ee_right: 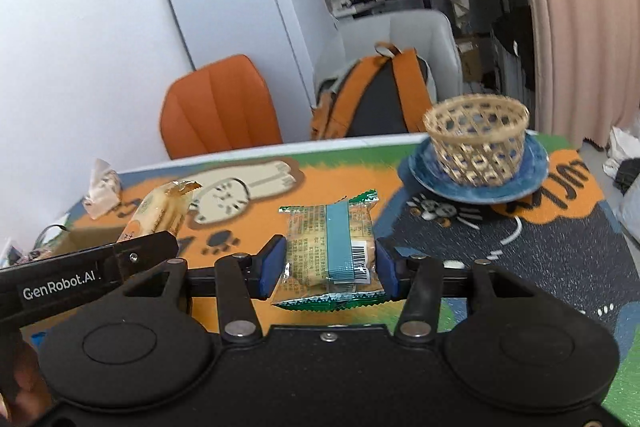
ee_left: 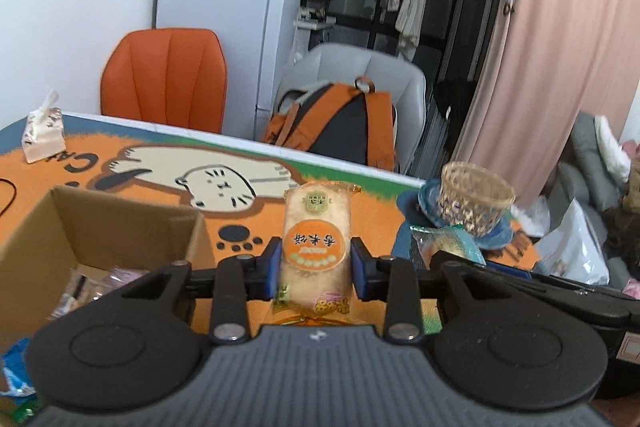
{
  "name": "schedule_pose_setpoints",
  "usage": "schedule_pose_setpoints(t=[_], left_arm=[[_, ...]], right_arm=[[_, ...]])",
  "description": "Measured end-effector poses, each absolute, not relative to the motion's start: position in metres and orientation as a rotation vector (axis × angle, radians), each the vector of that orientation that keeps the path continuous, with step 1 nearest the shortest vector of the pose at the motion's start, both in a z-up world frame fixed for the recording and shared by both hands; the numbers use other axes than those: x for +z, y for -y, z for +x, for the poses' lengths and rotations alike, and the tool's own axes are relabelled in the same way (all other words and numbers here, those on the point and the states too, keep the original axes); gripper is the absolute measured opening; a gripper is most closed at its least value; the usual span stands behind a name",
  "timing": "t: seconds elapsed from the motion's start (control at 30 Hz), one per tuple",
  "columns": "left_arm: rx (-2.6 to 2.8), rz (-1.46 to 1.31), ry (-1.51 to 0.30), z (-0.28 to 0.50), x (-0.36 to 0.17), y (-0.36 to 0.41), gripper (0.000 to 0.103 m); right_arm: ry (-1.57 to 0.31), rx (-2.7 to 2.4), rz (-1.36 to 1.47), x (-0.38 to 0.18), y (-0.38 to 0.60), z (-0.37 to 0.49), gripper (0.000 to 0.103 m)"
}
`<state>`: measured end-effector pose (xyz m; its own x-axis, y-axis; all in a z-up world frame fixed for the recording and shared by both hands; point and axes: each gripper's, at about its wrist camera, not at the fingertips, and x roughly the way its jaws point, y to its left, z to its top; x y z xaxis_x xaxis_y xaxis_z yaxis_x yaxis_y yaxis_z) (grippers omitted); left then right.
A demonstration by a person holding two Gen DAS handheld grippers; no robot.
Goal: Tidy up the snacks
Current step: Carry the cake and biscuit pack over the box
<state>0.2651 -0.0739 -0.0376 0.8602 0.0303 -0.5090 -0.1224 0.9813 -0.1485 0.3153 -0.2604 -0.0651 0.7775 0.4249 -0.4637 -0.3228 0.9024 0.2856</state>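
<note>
the left gripper (ee_left: 316,263) tilts downward, clamping an orange-labelled rice cracker pack (ee_left: 316,247) above the table mat, left of the woven basket (ee_left: 472,203). the right gripper (ee_right: 326,263), likewise tilted, pinches a green-edged biscuit pack (ee_right: 332,251) nearer that basket.

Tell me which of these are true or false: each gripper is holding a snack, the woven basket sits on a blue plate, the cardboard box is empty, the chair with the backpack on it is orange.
1. Each gripper holds a snack. True: the left gripper is shut on an orange-labelled rice cracker packet, the right gripper on a green-edged biscuit packet.
2. The woven basket sits on a blue plate. True.
3. The cardboard box is empty. False: wrapped snacks lie inside it.
4. The backpack rests on an orange chair. False: it rests on the white chair; the orange chair beside it is bare.
</note>
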Motion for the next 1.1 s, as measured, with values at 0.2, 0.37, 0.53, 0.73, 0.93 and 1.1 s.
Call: schedule_pose_setpoints(t=[0.2,0.37,0.53,0.73,0.93,1.1], left_arm=[[0.101,-0.215,-0.488,0.245,-0.023,0.05,0.034],[0.111,-0.253,-0.473,0.231,-0.018,0.029,0.034],[0.124,-0.289,-0.467,0.222,-0.018,0.006,0.034],[0.134,-0.324,-0.471,0.218,-0.02,-0.019,0.034],[0.159,-0.358,-0.481,0.216,-0.027,-0.046,0.034],[0.169,-0.384,-0.493,0.219,-0.032,-0.068,0.034]], right_arm=[[-0.513,0.435,0.169,-0.046,0.242,0.3,0.049],[-0.498,0.45,0.134,-0.035,0.224,0.289,0.049],[-0.486,0.471,0.114,-0.029,0.206,0.282,0.049],[-0.488,0.489,0.097,-0.029,0.183,0.278,0.049],[-0.491,0.508,0.075,-0.027,0.159,0.277,0.049],[-0.503,0.522,0.058,-0.027,0.138,0.276,0.049]])
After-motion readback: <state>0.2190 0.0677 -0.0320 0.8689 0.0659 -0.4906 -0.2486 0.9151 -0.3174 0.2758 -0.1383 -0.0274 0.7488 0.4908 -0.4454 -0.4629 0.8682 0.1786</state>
